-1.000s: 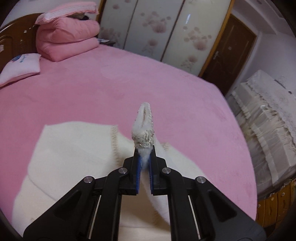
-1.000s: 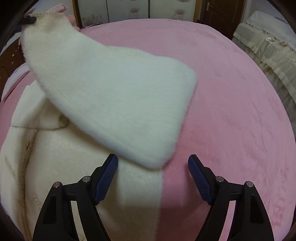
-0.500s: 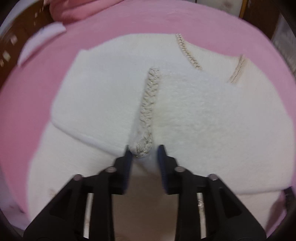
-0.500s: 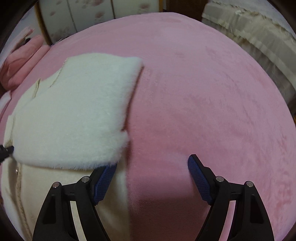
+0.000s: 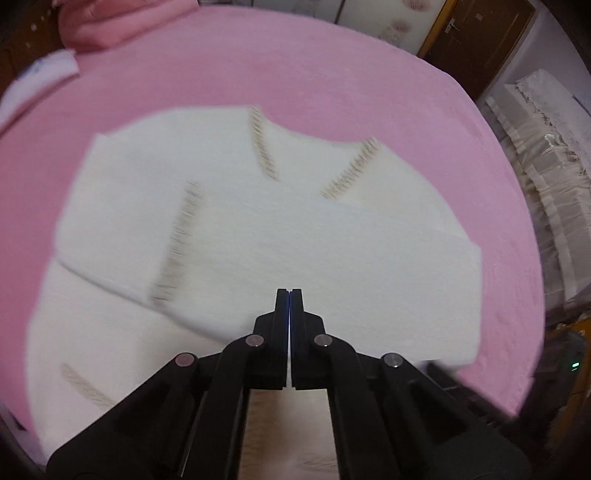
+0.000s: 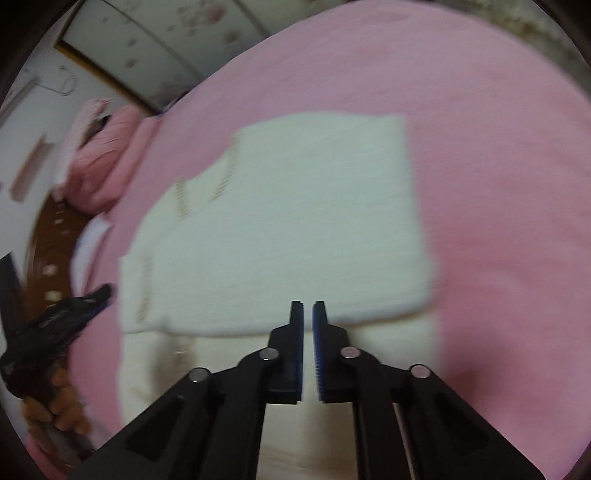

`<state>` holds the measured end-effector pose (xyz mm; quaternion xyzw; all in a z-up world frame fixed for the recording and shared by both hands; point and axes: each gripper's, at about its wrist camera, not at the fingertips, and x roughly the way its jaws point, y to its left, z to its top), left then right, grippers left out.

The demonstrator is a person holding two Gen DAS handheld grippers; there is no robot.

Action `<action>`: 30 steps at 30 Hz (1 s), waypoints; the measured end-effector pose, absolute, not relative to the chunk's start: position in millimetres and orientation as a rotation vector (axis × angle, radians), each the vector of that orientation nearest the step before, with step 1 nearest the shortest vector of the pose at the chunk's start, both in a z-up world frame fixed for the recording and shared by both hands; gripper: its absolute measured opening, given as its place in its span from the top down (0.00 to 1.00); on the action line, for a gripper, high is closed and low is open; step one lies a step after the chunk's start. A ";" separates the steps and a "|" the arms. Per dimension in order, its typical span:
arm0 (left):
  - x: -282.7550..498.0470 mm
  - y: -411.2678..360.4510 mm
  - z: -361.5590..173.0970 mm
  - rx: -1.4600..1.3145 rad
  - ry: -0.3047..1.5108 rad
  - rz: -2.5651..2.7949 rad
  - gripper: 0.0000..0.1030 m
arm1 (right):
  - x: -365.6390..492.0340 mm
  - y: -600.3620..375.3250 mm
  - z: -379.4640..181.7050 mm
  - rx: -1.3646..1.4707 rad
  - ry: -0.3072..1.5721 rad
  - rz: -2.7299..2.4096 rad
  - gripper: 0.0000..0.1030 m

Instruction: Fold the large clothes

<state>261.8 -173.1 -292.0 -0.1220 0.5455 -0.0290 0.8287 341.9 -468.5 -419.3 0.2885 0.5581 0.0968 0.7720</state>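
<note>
- Released since a second ago: braided cuff no longer pinched, sleeve now lying flat across the front of the cream cardigan [image 5: 258, 236], folded over the chest.
- Spread on the pink bedspread [image 5: 332, 74], roughly mid-bed, both sleeves folded inward across the body; braided beige trim [image 5: 264, 147] showing along the neckline and down one sleeve edge.
- Seen from the right wrist as a squarish cream block [image 6: 295, 229], one straight edge toward the bare pink side, lower body of the cardigan running under the camera.
- Left gripper [image 5: 290, 295] hovering over the lower front of the cardigan, jaws pressed together after just closing, nothing between them; blue pads meeting in a thin line.
- Right gripper [image 6: 308, 310] above the cardigan's near fold edge, jaws just closed from wide apart, only a narrow slit left between the blue pads, no cloth caught in it.
- Left of the cardigan in the right wrist view: the other gripper's black body and blue tip, held by a hand [image 6: 55, 406] at the bed's edge.
- Beyond the cardigan's collar: stack of folded pink bedding [image 5: 122, 18] and a pale pillow [image 5: 40, 81] near the wooden headboard [image 6: 48, 236].
- Farther out past the bed: floral-panelled wardrobe doors [image 6: 159, 40], a dark wooden door [image 5: 476, 40], and lace-covered furniture [image 5: 543, 155] to the cardigan's right.
- Both views smeared with motion blur; finer stitching unreadable.
</note>
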 end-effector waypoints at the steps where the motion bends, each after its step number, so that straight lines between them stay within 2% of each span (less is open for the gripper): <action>1: 266.8 -183.3 -304.6 -0.269 1.193 -0.073 1.00 | 348.3 -455.5 -429.6 0.655 1.237 0.259 0.99; 5: 286.4 -190.0 -362.3 -0.240 1.371 0.016 1.00 | 363.3 -438.0 -469.9 0.631 1.290 0.287 0.99; 8: 290.5 -169.9 -375.5 -0.270 1.363 0.004 1.00 | 356.7 -469.6 -481.1 0.676 1.266 0.268 1.00; 9: 292.6 -169.8 -373.0 -0.173 1.353 0.018 1.00 | 351.1 -489.8 -481.3 0.655 1.249 0.223 1.00; 12: 293.6 -169.5 -375.1 0.346 1.220 0.244 1.00 | 328.5 -572.4 -486.7 0.645 1.199 0.040 1.00; 13: 294.1 -162.3 -380.7 0.352 1.227 0.185 1.00 | 320.2 -599.3 -489.6 0.711 1.188 0.018 1.00; 15: 292.7 -156.1 -377.4 0.288 1.231 0.157 1.00 | 307.4 -628.7 -487.2 0.770 1.183 0.015 1.00; 18: 288.3 -165.4 -359.1 0.256 1.219 0.120 1.00 | 307.2 -625.3 -463.2 0.477 1.162 -0.110 1.00; 21: 275.6 -179.1 -321.4 0.011 1.187 -0.008 1.00 | 311.9 -611.9 -450.6 0.574 1.091 0.045 1.00; 24: 280.3 -207.1 -321.5 -0.196 1.230 -0.151 1.00 | 327.8 -569.9 -470.6 0.682 1.170 0.300 1.00; 28: 309.2 -238.9 -338.9 -0.159 1.258 -0.149 1.00 | 342.6 -510.8 -511.4 0.716 1.292 0.467 1.00; 30: 325.5 -238.7 -347.2 -0.157 1.254 -0.120 1.00 | 358.7 -509.6 -519.1 0.719 1.270 0.486 1.00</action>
